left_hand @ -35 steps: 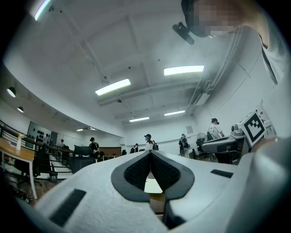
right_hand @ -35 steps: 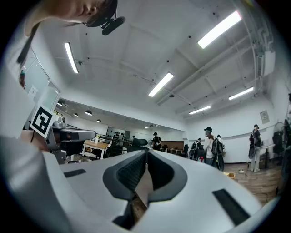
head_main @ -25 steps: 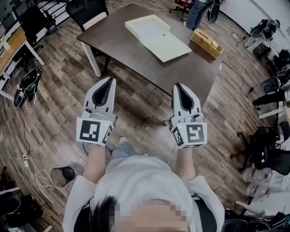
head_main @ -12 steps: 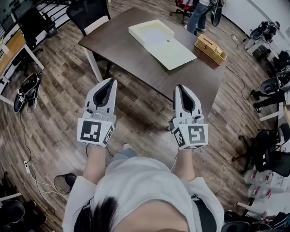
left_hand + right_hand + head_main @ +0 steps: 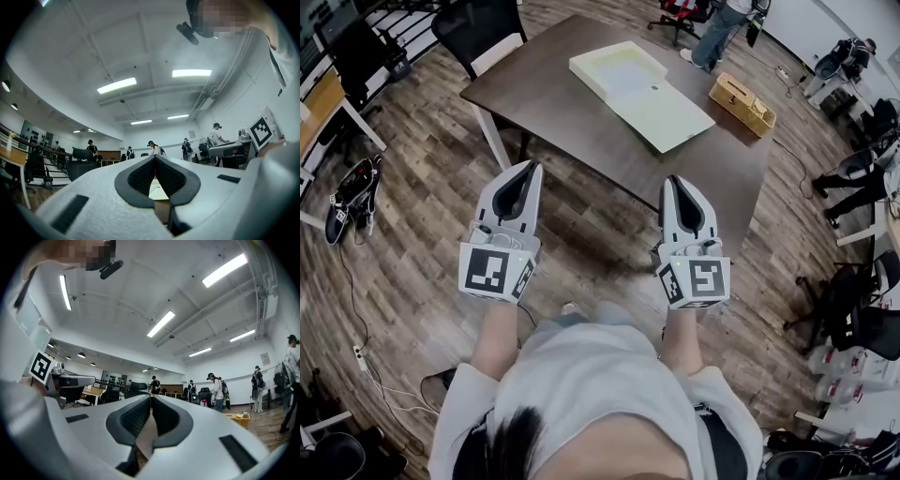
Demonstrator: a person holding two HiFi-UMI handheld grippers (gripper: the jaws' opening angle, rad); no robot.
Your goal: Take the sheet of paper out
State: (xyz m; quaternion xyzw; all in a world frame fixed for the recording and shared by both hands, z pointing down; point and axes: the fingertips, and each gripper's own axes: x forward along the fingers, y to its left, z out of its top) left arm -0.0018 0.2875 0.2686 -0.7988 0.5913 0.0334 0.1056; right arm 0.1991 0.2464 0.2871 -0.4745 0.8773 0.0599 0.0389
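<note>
You are holding both hand-held grippers out in front of you over the wood-plank floor (image 5: 412, 187), side by side and well apart, each pointing toward 12 o'clock. The left hand-held gripper (image 5: 527, 169) is clenched: in the left gripper view its dark pads are meeting at the tips and nothing is sitting between them. The right hand-held gripper (image 5: 676, 181) is clenched in the same way, with its jaws together and empty.

The dark brown table (image 5: 572, 112) is standing at 12 o'clock from the two hand-held grippers, apart from both. A pale yellow file box (image 5: 637, 89) is lying open on it. Its tray is sitting toward 11 o'clock and its flat lid is spreading toward 5 o'clock. The sheet of paper is not showing as a separate thing. Only the pale inside of the tray is visible, so you cannot tell whether the sheet is lying there.

A small wooden crate (image 5: 742, 103) is sitting on the table at 3 o'clock from the file box, near the table's edge. A black office chair (image 5: 478, 23) is standing at 10 o'clock from the table. A person in jeans (image 5: 722, 28) is standing at 1 o'clock, beyond the table.
</note>
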